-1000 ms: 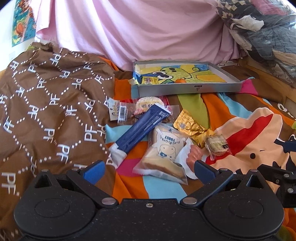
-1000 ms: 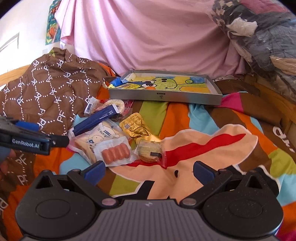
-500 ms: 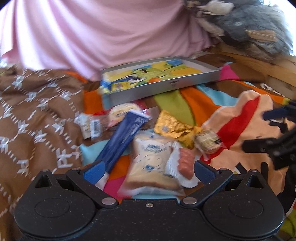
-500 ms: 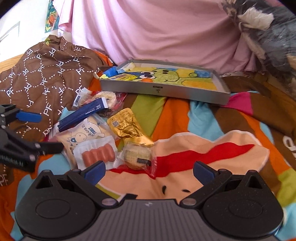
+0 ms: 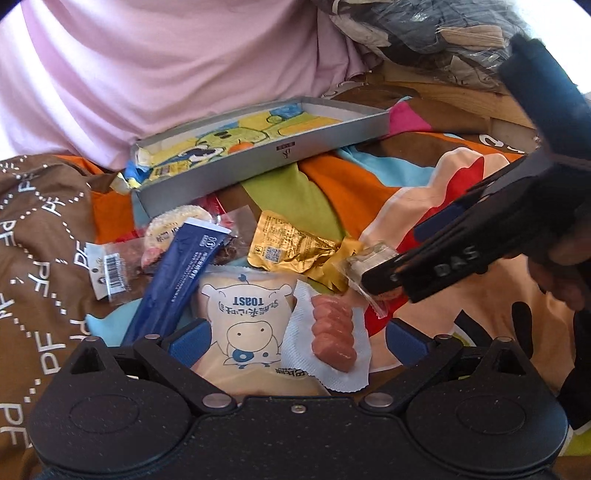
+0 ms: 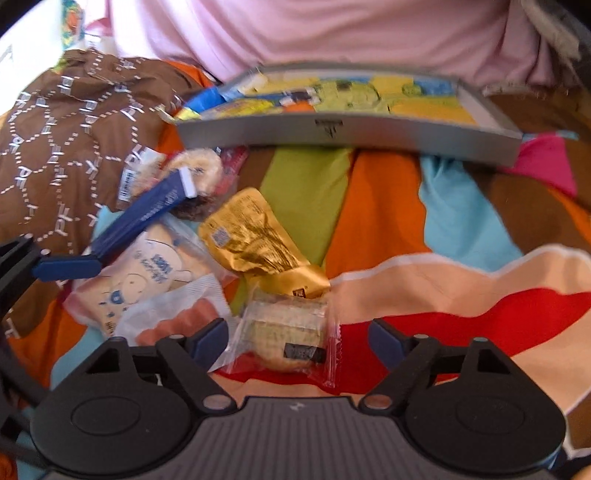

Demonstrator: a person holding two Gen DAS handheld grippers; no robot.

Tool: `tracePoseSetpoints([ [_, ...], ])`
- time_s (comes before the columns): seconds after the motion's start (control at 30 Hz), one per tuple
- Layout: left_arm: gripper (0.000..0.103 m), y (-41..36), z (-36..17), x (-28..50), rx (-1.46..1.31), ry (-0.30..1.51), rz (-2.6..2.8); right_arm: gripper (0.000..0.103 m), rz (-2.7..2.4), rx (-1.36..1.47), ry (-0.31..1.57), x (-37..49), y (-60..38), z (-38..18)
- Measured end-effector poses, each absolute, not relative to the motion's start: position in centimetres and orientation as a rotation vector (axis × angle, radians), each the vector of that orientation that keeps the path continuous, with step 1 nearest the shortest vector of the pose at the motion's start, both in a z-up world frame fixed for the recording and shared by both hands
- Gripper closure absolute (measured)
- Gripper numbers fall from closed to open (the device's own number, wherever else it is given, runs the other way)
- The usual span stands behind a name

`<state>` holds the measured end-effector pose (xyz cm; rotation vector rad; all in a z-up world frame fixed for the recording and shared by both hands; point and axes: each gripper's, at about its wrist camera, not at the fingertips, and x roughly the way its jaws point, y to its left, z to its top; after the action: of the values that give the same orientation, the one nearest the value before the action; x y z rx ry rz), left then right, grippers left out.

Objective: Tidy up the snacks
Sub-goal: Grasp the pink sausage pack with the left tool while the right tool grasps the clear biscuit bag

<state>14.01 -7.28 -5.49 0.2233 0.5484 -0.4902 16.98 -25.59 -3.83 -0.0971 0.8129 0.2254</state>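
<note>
Several wrapped snacks lie in a heap on the colourful bedspread. My left gripper [image 5: 298, 339] is open and low over the toast packet [image 5: 243, 321] and the pink sausage packet [image 5: 332, 332], both of which lie between its fingers. My right gripper [image 6: 298, 338] is open around a clear-wrapped round cookie [image 6: 284, 332]. In the left wrist view one of its fingers [image 5: 384, 282] touches that cookie [image 5: 369, 256]. A gold foil packet [image 6: 251, 236], a long blue stick pack [image 6: 147, 214] and a round rice cracker [image 6: 199, 166] lie behind. The grey cartoon-lined tray [image 6: 332, 129] sits farther back.
A brown patterned quilt [image 5: 40, 229] is bunched on the left. Pink fabric [image 5: 166, 74] hangs behind the tray, and a pile of dark clothes [image 5: 424, 33] sits at the back right. A small yellow packet [image 5: 166, 170] lies in the tray's left end.
Both grippers have moved forward and down onto the snack heap. The right one now brackets the cookie packet and the left one the toast and sausage packets. Both stay open.
</note>
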Motion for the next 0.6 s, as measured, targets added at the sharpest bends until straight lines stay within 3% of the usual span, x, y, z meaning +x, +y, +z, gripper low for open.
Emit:
tracePoseSetpoints([
  [0.23, 0.004, -8.3, -6.0, 14.5, 0.286, 0.542, -0.547, 0.021, 0.207, -0.077, 0.867, 18.2, -24.8, -5.8],
  [0.37, 0.005, -8.5, -6.3, 14.6, 0.313, 0.544, -0.570, 0.044, 0.182, -0.104, 0.862, 18.1, -24.5, -5.6],
  [0.6, 0.016, -9.1, -6.8, 15.2, 0.355, 0.559, -0.595, 0.049, 0.167, -0.057, 0.838, 16.3, -26.1, -4.8],
])
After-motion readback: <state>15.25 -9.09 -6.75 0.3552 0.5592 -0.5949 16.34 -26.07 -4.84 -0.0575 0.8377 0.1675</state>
